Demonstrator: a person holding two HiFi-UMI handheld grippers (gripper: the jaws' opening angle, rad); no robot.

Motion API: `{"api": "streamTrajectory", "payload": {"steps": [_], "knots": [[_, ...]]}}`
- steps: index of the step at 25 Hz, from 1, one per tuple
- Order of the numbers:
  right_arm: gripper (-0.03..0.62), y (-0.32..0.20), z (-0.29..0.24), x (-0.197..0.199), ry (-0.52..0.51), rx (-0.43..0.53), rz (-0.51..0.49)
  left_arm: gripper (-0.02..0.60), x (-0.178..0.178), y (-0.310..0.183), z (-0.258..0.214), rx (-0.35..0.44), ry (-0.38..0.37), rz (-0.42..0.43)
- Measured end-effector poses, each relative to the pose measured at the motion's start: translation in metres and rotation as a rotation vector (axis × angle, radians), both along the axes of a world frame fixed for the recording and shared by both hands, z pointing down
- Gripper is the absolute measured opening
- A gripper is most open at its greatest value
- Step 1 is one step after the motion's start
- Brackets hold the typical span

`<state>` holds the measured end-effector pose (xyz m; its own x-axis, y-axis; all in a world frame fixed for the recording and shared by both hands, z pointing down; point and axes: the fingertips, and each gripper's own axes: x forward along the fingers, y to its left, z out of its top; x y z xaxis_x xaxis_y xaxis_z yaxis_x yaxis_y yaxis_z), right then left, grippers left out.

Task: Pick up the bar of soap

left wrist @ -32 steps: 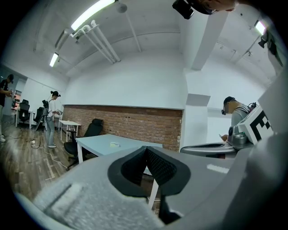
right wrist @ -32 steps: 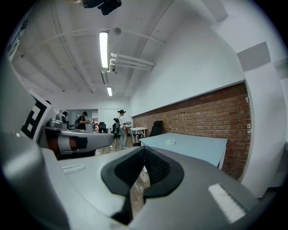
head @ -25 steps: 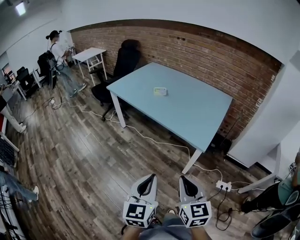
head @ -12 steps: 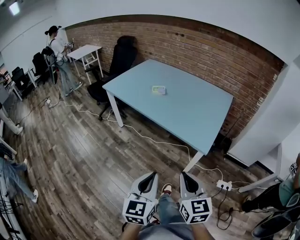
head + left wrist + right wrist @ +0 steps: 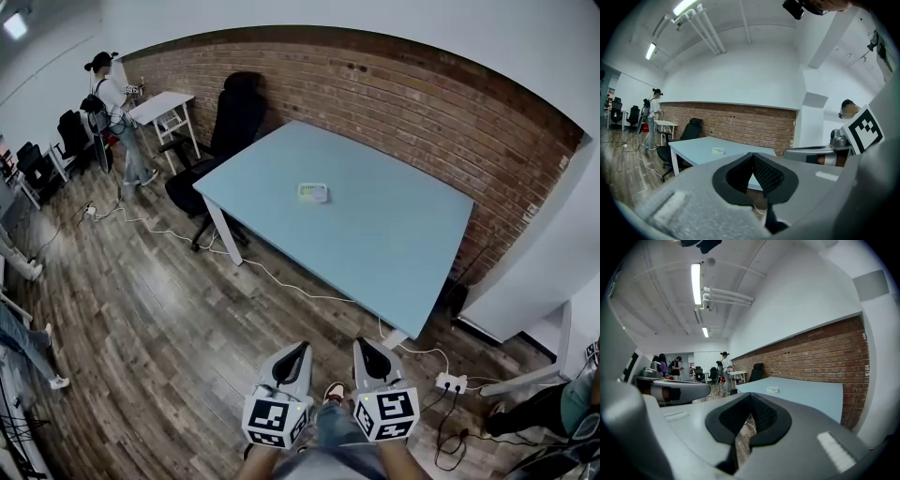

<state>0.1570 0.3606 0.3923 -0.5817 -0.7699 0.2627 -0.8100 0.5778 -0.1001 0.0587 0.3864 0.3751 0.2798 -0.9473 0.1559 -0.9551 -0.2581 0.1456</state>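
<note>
Whitish bar of soap (image 5: 313, 192), pale blue table (image 5: 394, 239), red-brick wall (image 5: 403, 103).

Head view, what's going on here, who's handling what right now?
A person holds a two-jaw gripper in each hand, the left gripper and right gripper low over the wooden floor, short of the light blue table. Both have their jaws together with nothing between them. The bar of soap lies alone on the table, untouched. Another person stands at the far left by a small white table.
</note>
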Motion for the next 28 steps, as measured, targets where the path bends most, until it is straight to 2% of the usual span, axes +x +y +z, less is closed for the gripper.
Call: {"api": "streamTrajectory", "payload": {"steps": [14,28], "knots": [[0.005,-0.14,0.01,-0.022,0.009,-0.026,-0.079,0.002,0.002,-0.15,0.007,-0.016,-0.05,-0.023],[0.005,-0.189,0.028,-0.026,0.063,-0.052,-0.129,0.002,0.005,-0.204,0.017,-0.03,-0.057,-0.017]]}}
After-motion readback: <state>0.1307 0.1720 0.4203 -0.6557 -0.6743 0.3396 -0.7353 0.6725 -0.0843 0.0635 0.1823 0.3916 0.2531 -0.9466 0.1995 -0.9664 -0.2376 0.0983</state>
